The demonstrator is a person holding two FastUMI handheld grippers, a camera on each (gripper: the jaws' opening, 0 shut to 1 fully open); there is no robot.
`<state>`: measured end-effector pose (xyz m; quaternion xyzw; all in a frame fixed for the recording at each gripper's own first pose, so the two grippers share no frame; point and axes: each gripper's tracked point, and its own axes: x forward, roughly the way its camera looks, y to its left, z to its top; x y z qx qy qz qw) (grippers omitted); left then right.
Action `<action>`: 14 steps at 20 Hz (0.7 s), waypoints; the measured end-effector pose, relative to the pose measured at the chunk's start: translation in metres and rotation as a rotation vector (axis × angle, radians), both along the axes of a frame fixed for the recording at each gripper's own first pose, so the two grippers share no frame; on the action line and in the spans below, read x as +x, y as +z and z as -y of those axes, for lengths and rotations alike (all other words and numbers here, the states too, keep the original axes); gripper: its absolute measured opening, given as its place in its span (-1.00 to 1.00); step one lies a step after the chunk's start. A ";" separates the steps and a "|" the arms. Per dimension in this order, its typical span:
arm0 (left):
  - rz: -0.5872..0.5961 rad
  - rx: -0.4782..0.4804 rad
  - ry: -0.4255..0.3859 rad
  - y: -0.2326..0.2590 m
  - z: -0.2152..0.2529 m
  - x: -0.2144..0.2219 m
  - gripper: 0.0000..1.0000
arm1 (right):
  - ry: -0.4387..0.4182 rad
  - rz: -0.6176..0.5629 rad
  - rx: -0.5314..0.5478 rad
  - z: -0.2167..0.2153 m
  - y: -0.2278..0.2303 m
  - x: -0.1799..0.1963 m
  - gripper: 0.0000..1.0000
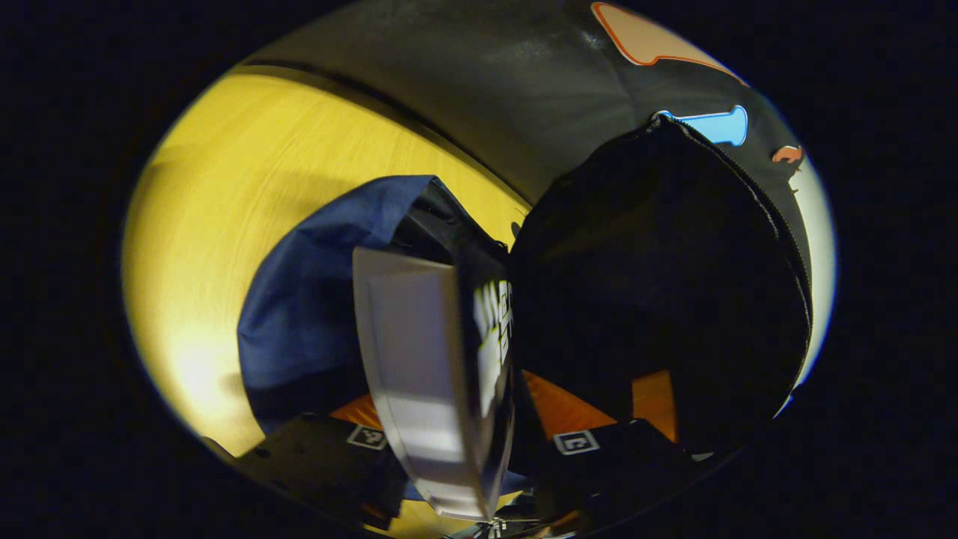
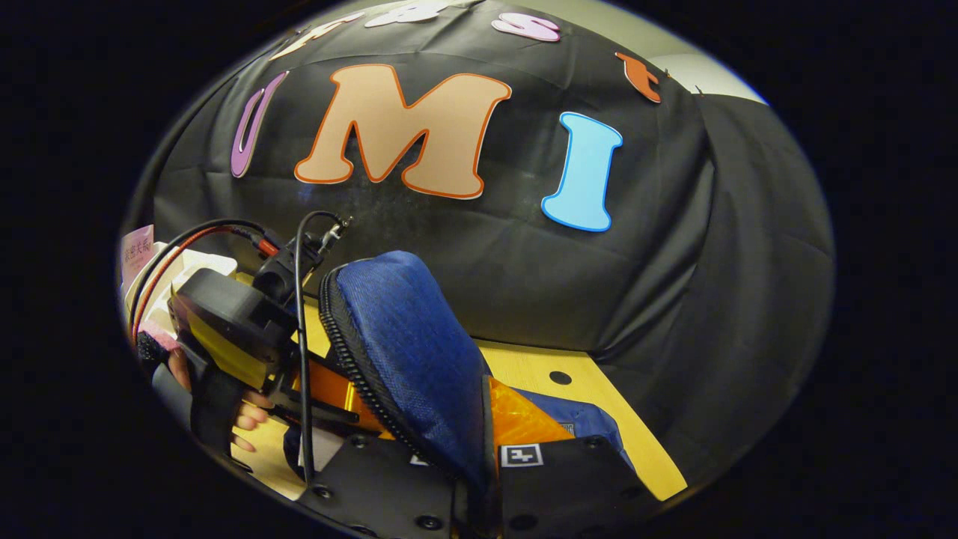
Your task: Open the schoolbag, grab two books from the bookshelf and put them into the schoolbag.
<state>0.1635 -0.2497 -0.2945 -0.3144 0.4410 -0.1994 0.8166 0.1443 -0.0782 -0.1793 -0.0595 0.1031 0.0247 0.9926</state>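
In the left gripper view the yellow wooden desk (image 1: 224, 224) fills the left of the frame, with the black cloth wall (image 1: 479, 82) running across the top. The blue schoolbag (image 1: 307, 299) lies at centre, its mouth open. A book (image 1: 426, 374) stands edge-on in the lower centre, clamped between the left gripper's (image 1: 471, 449) jaws and reaching into the bag's opening. A dark flap of the bag (image 1: 658, 284) covers the right of the frame (its inside is too dark to read).

In the right gripper view the left gripper (image 2: 224, 329) and a hand (image 2: 247, 419) sit at lower left. The schoolbag's blue flap (image 2: 412, 359) rises at centre, pinched between the right gripper's (image 2: 479, 479) jaws, with the wall behind and the desk at lower right.
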 end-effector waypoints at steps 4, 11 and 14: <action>0.012 0.040 0.041 0.012 -0.025 -0.011 0.91 | 0.011 0.002 -0.014 0.001 0.000 -0.001 -0.85; 0.074 0.111 0.095 0.063 -0.068 -0.044 0.92 | 0.026 -0.005 -0.029 0.007 -0.001 -0.005 -0.87; 0.127 0.151 0.100 0.100 -0.082 -0.060 0.92 | 0.030 0.004 -0.058 0.009 -0.001 -0.011 -0.87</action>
